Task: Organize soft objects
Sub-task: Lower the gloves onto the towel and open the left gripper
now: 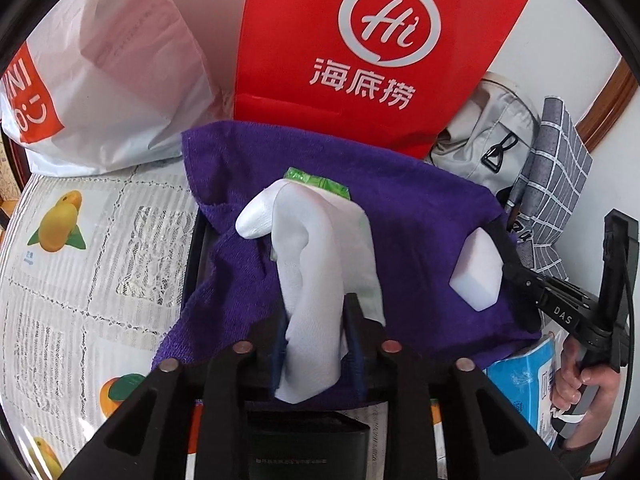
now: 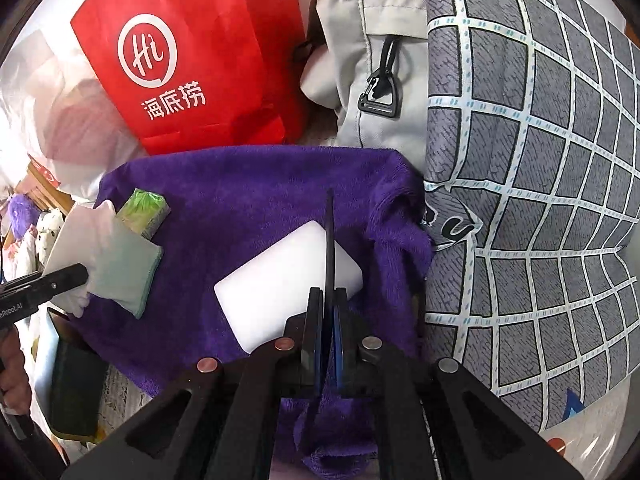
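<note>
- A purple towel [image 1: 400,216] lies spread over a dark tray or box; its rim [image 1: 196,248] shows only at the left edge. It seems to be the collecting place.
- On the towel: a white sponge block [image 2: 280,280], a green tissue packet [image 2: 145,210] and a pale green pouch [image 2: 126,274].
- The left gripper [image 1: 316,344] has a white sock [image 1: 312,280] between its blue pads, jaws partly spread; the sock drapes onto the towel over the packet.
- The right gripper [image 2: 327,332] has its jaws pressed together on a thin dark strip [image 2: 330,232] over the sponge; what it is cannot be told.
- Judgement: well advanced; the sock looks nearly placed, the strip remains.
- Behind: a red paper bag [image 1: 368,48], a grey backpack [image 2: 380,64] and a checked cushion [image 2: 540,160].
</note>
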A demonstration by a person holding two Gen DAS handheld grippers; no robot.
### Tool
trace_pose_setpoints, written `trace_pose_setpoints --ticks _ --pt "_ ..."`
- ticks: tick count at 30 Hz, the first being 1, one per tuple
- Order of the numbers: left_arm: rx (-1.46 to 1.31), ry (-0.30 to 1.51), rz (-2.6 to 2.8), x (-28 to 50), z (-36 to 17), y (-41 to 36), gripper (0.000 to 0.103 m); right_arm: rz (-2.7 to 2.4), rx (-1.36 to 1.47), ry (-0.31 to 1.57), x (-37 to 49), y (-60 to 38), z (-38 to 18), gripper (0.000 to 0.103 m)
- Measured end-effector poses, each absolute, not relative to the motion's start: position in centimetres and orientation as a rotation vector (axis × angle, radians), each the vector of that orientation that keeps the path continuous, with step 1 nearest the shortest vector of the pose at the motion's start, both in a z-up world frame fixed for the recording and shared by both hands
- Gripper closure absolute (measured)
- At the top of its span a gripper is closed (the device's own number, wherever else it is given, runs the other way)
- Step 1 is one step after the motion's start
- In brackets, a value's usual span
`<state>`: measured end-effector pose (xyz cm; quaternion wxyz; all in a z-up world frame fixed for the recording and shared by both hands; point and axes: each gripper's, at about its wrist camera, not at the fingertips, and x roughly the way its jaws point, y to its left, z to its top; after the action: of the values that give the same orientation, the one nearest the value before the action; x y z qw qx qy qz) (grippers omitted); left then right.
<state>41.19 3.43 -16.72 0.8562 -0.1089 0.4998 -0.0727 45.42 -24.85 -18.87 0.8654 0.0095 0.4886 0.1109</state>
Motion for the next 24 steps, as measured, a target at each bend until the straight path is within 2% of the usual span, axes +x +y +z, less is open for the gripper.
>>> trace_pose_setpoints --ticks 1,3,5,6,8,9,24 --pt "-0.229 1.053 -0.149 41.2 -16.8 3.5 0.072 0.234 0.018 1.022 45.4 -24.8 -18.9 0.096" --pt "-0.23 1.061 -0.131 41.4 -16.9 3.7 0.057 0.238 0.014 1.019 45.6 -24.5 -19.0 0.096" --pt "-0.225 1.052 -0.119 41.4 -16.9 3.9 0.052 0.241 0.009 1.014 45.6 -24.5 -18.8 0.09" --pt "-0.223 1.051 -0.115 41.4 -16.8 4.0 0.048 0.246 0.01 1.009 45.6 -24.4 -18.8 0.084" --pt "-0.222 1.047 -0.112 41.3 -16.6 4.2 0.038 0.276 0.025 0.989 45.2 -24.5 -18.3 0.051" --pt "-0.217 1.045 -0.109 41.3 -16.5 4.3 0.035 0.283 0.025 0.972 45.0 -24.4 -18.0 0.048" --pt "-0.247 0.993 -0.08 38.0 -13.9 6.2 0.035 0.239 0.038 0.9 41.0 -24.3 -14.8 0.047"
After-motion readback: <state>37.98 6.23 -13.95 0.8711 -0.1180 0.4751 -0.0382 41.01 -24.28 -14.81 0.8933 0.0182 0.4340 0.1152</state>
